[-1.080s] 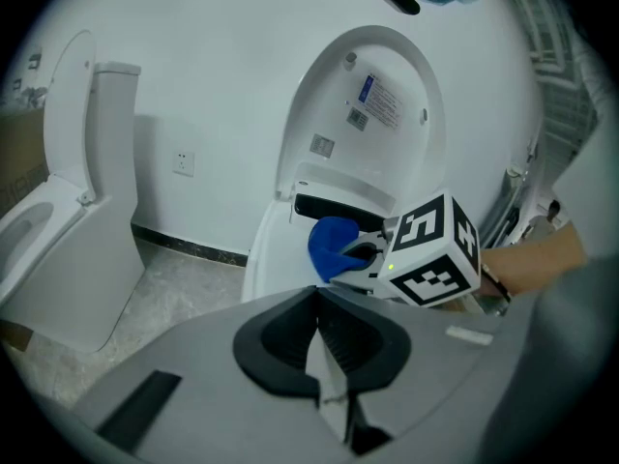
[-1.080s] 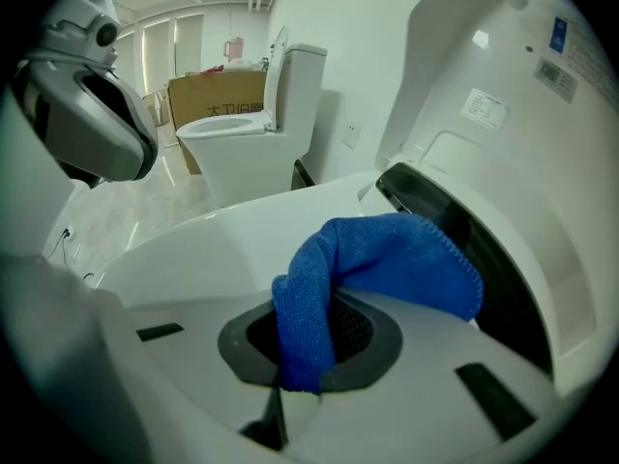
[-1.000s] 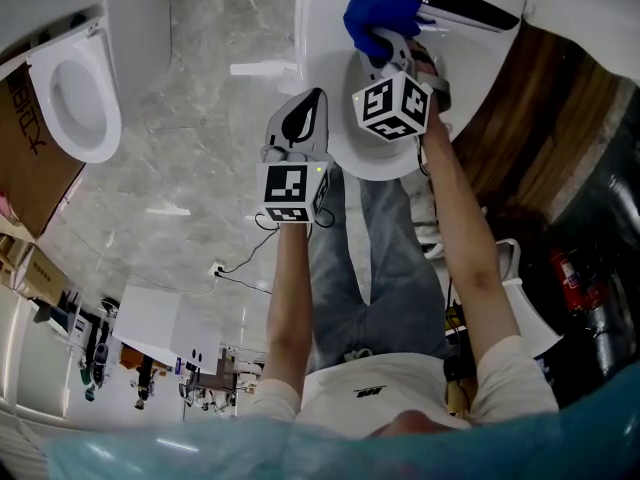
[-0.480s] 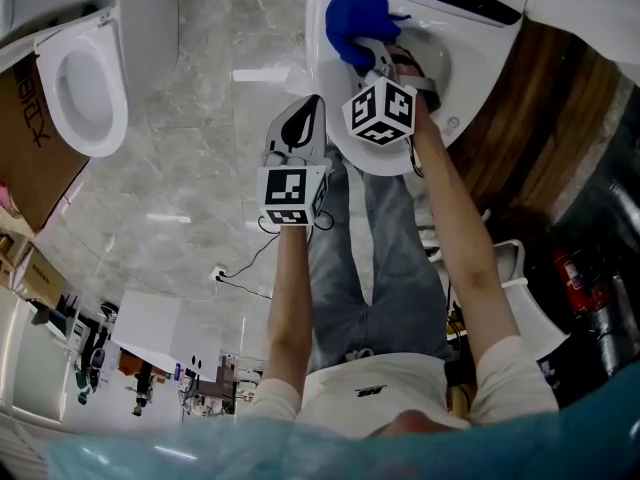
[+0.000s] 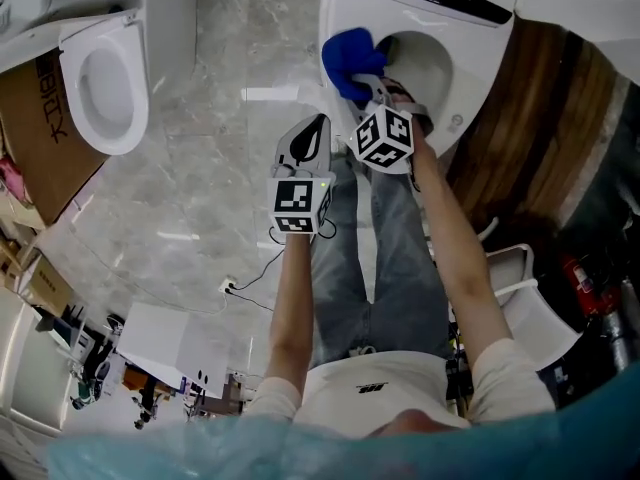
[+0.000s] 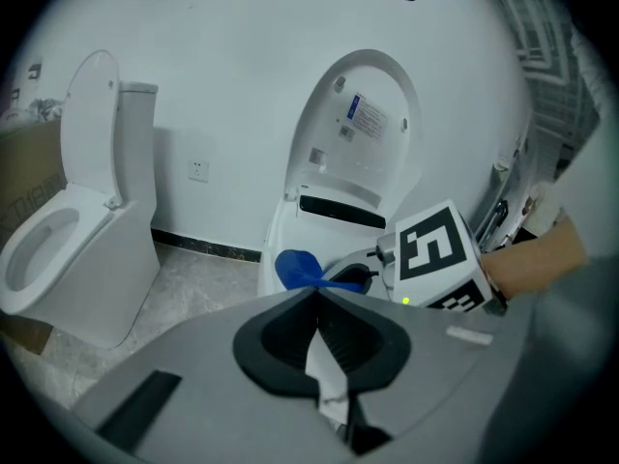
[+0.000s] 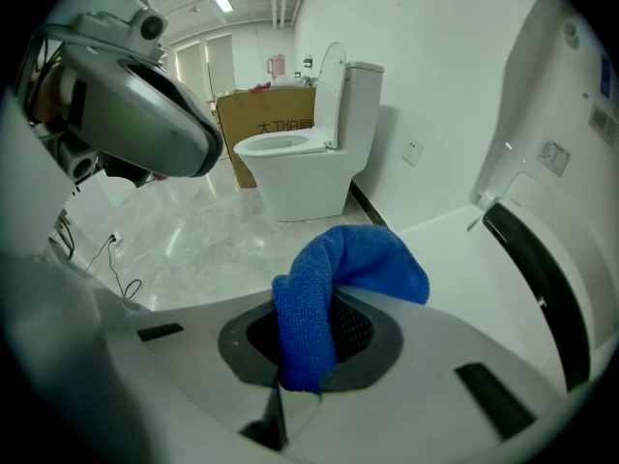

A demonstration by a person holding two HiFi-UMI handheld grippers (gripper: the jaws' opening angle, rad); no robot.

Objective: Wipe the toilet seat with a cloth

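My right gripper [image 5: 368, 80] is shut on a blue cloth [image 5: 349, 60], which rests on the left side of the white toilet seat [image 5: 338, 23]. The cloth [image 7: 334, 278] bunches between the closed jaws in the right gripper view, over the seat's rim [image 7: 455, 269]. The toilet's lid [image 6: 369, 129] stands raised against the wall. My left gripper [image 5: 307, 136] hangs shut and empty just in front of the toilet, lower left of the right one; the cloth [image 6: 296, 268] shows past its closed jaws [image 6: 317, 303].
A second white toilet [image 5: 108, 88] with its lid up stands to the left, next to a cardboard box [image 5: 48, 128]. Grey marble floor [image 5: 200, 168] lies between the two toilets. A cable [image 5: 250, 258] trails on the floor by the person's legs.
The right gripper has drawn the blue cloth from the back of the seat, near the black strip, to the left side of the rim. The left gripper has kept its place.
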